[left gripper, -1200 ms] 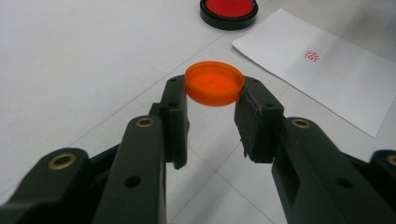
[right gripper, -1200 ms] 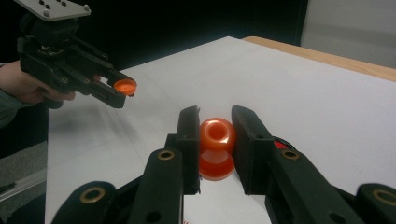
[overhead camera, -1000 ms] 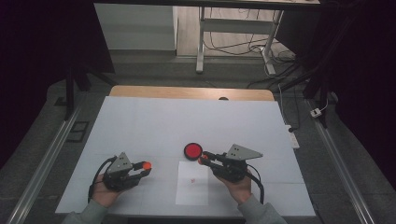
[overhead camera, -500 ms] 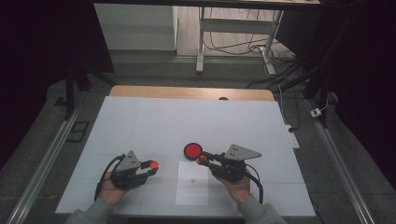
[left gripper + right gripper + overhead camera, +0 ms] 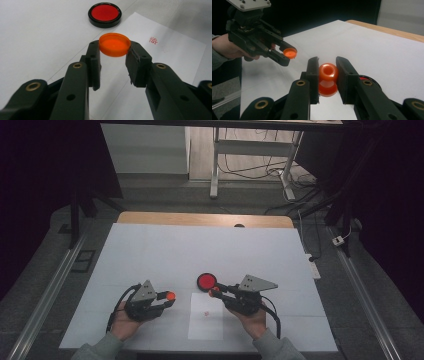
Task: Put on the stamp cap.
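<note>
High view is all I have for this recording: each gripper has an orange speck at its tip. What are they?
Observer: The left gripper is shut on a shallow orange cap, open side up.
Operator: And the right one?
Observer: The right gripper is shut on an orange stamp body, waisted, with a round hollow in its end.
Operator: That round red thing?
Observer: A black-rimmed red ink pad, lying open beside the white paper.
Operator: Is the paper marked?
Observer: It bears one small red stamp print.
</note>
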Demonstrator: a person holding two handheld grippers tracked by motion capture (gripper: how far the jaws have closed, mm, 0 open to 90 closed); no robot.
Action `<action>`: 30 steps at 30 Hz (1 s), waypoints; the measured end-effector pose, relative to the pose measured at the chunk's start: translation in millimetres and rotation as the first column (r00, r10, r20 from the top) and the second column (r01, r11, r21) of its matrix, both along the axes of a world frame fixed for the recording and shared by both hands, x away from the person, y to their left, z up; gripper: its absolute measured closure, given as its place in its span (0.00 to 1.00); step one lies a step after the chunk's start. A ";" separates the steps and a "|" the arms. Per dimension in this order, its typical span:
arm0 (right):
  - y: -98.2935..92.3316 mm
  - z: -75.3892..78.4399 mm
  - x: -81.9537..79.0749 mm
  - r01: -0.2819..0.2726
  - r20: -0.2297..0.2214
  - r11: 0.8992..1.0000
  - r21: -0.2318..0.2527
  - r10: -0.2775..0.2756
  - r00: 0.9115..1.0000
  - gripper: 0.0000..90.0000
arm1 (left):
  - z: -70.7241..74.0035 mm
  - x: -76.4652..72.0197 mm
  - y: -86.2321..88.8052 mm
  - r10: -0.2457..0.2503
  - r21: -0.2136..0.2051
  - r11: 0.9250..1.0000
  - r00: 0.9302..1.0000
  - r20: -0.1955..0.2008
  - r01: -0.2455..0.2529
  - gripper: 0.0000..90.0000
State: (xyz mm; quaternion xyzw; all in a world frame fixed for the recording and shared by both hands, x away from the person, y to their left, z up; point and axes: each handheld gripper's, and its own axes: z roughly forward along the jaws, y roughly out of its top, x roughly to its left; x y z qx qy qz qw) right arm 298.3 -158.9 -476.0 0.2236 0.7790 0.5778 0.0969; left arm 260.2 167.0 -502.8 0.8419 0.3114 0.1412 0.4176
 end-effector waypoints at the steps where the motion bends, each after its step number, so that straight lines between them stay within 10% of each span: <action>1: 0.0 0.0 0.0 -0.001 -0.001 1.000 0.001 0.001 1.000 0.80 | 0.0 1.2 -2.1 -0.004 0.000 1.000 1.000 -0.002 0.004 0.72; 30: 1.3 0.1 -1.1 -0.004 0.002 1.000 0.011 0.004 1.000 0.80 | 1.3 14.7 -36.8 -0.074 0.019 0.997 0.997 -0.014 0.074 0.72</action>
